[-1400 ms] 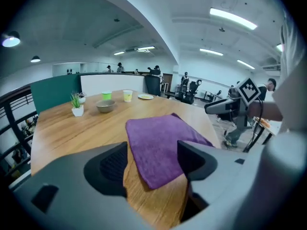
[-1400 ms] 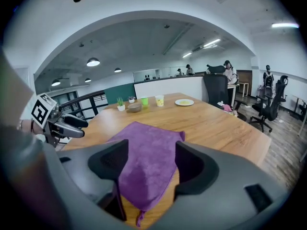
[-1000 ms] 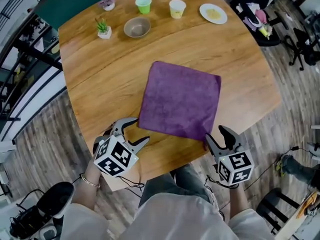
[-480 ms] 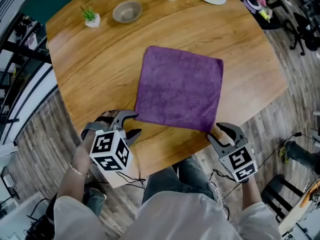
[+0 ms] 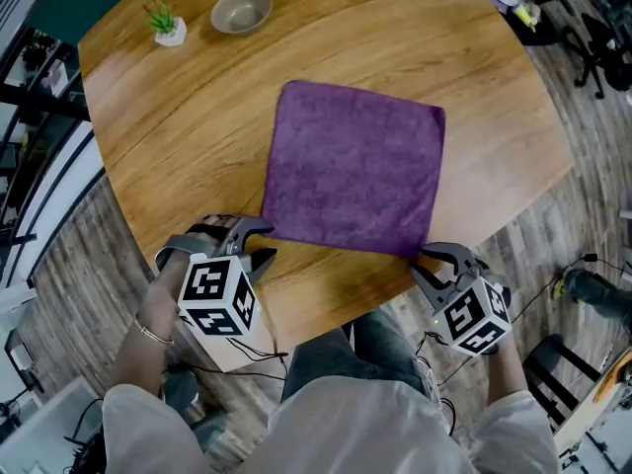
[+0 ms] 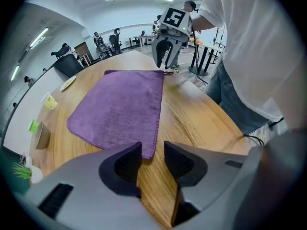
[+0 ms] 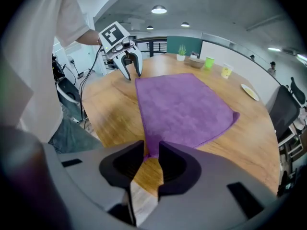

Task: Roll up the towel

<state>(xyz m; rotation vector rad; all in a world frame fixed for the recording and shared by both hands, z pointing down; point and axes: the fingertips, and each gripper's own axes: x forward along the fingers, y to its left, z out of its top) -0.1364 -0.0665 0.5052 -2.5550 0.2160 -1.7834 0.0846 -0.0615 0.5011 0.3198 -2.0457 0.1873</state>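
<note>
On the smooth wooden tabletop (image 5: pixel 178 136) a fuzzy, square purple towel (image 5: pixel 355 171) lies flat. The left hand-held gripper (image 5: pixel 259 245) and right hand-held gripper (image 5: pixel 423 263) have just been closing, each with a near towel corner between its jaws but not yet pinched.

The towel (image 5: pixel 354 166) is purple, roughly square and plush, with a stitched hem along its sides. It lies spread flat in a single layer, not yet rolled, on the wooden table (image 5: pixel 148 136). It sits slightly askew, toward the table's near edge, with its two near corners close to that edge and its far side toward the middle.
</note>
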